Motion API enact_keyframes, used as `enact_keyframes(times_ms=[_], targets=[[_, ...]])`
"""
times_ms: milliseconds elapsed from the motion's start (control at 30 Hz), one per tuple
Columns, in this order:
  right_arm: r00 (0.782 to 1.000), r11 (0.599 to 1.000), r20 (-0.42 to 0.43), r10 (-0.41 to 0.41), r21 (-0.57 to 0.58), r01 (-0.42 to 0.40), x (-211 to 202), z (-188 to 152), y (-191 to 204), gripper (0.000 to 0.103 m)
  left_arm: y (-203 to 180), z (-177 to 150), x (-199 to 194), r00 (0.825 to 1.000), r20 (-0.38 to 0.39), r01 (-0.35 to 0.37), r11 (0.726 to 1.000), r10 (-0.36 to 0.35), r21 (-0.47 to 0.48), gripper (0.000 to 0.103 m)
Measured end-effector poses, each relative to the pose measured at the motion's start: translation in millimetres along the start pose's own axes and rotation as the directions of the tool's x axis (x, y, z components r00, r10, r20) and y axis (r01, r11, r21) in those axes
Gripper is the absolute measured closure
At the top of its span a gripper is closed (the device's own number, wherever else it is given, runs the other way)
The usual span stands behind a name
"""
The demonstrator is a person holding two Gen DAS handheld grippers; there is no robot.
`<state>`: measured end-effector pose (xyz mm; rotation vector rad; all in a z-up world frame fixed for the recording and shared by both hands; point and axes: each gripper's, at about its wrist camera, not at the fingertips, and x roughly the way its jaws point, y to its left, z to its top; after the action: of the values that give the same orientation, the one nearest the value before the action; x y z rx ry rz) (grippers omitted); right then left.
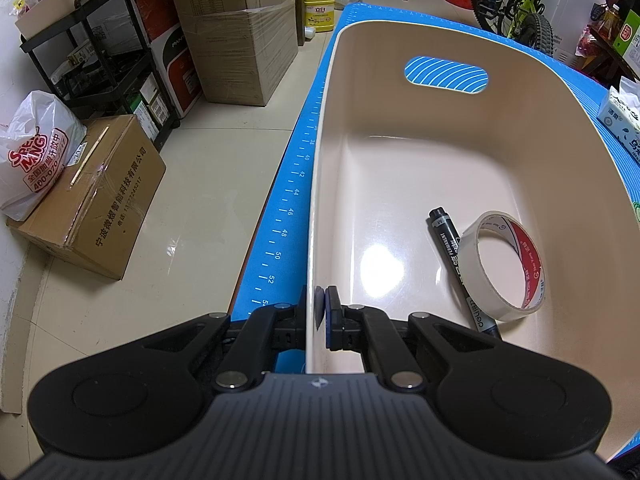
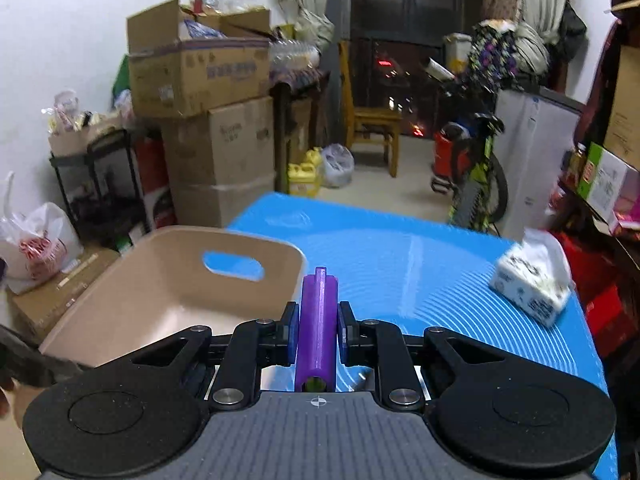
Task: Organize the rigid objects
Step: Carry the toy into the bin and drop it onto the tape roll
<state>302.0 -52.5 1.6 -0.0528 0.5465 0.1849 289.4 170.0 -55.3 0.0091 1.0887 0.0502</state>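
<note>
Smooth purple plastic cylinder with a stubby tip (image 2: 318, 328) is sitting lengthwise between the right gripper's (image 2: 318, 330) blue pads, which are clamping its sides, above the blue ribbed mat (image 2: 420, 264) just beside the beige glossy plastic bin's (image 2: 256, 240) right wall. Left gripper (image 1: 322, 312) is pointing steeply down with jaws pinched together on the bin's near-left rim. Inside the bin, a black permanent marker (image 1: 456, 264) is lying flat against a white tape roll with red-printed core (image 1: 504, 260) near the bin's right wall.
</note>
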Motion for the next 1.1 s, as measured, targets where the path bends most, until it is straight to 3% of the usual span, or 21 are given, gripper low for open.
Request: enact_keyframes(times_ms=[200, 500, 900, 1033, 1067, 1100], targets=[[0.997, 0.996, -0.006, 0.075, -0.048, -0.075, 14.7, 13.6, 33.2, 0.074, -0.1, 0.0, 0.2, 1.000, 0.000, 0.000, 1.000, 0.000, 0.000, 0.096], [0.982, 0.982, -0.135, 0.129, -0.122, -0.146, 53.5, -0.8, 83.2, 0.074, -0.1, 0.3, 0.1, 1.000, 0.001, 0.002, 1.000, -0.002, 0.001, 0.097], [0.919, 0.969, -0.383, 0.092, -0.177, -0.171, 94.2, -28.5, 105.9, 0.074, 0.3, 0.4, 0.1, 1.000, 0.000, 0.000, 1.000, 0.000, 0.004, 0.097], [0.912, 0.973, -0.400, 0.092, -0.159, -0.168, 97.6, -28.2, 104.1, 0.073, 0.9, 0.6, 0.3, 1.000, 0.002, 0.000, 1.000, 0.000, 0.006, 0.097], [0.912, 0.973, -0.400, 0.093, -0.157, -0.168, 96.4, -29.5, 102.3, 0.072, 0.6, 0.8, -0.2, 1.000, 0.002, 0.000, 1.000, 0.000, 0.007, 0.097], [0.916, 0.974, -0.389, 0.099, -0.149, -0.168, 94.3, -28.8, 101.1, 0.061, 0.5, 0.8, 0.3, 1.000, 0.001, -0.002, 1.000, 0.002, 0.008, 0.097]])
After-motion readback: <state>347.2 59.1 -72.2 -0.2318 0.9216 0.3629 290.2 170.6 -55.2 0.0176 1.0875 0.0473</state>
